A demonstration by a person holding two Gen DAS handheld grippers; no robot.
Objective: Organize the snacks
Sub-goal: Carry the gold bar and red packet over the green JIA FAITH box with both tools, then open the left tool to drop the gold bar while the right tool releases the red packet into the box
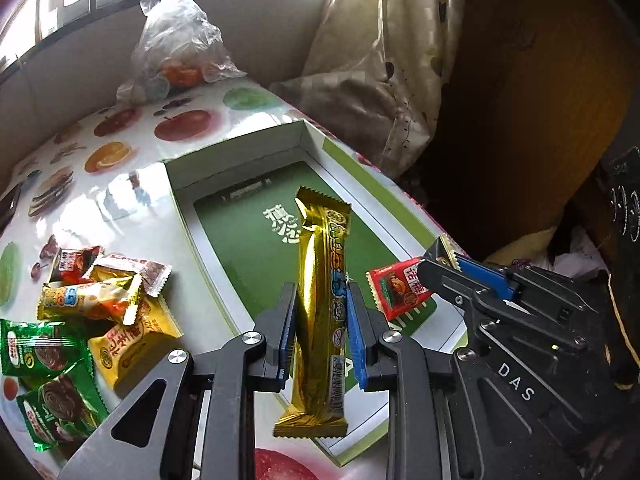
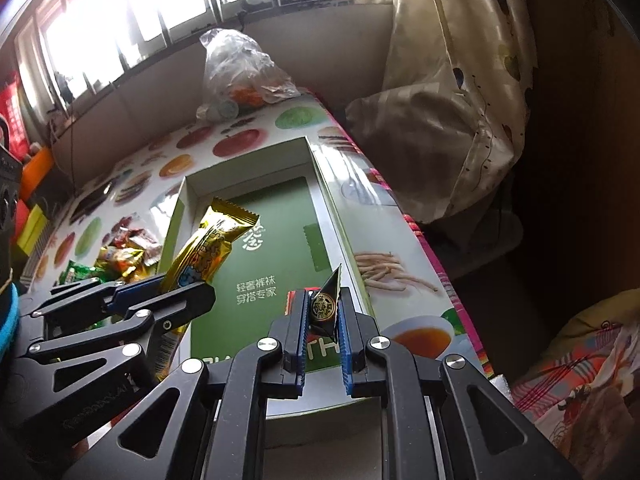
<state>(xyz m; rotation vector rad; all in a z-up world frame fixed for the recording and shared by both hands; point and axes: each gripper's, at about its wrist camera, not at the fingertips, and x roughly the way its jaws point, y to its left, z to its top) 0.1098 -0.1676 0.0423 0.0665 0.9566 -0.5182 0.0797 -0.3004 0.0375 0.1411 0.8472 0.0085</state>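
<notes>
Long gold foil snack bar (image 1: pixel 318 312), glossy, crimped at both ends: clamped upright in left gripper (image 1: pixel 320 320), above open green-lined cardboard box (image 1: pixel 312 136). Small red sachet (image 1: pixel 400 288), serrated edge: pinched in right gripper (image 2: pixel 323 320), above same box. Loose crinkled snack packets (image 1: pixel 80 320): heaped beside box on glossy fruit-print tablecloth (image 1: pixel 152 136).

The open box (image 1: pixel 308 140) is bare inside, so both tools can pass down between its white walls. At nine o'clock of it a heap of snack packets (image 1: pixel 80 312) crowds the worktop (image 1: pixel 132 208). At twelve o'clock a plastic bag (image 1: pixel 180 40) stands near the wall, and at three o'clock the worktop ends, seemingly close beside a curtain (image 1: pixel 392 60).
</notes>
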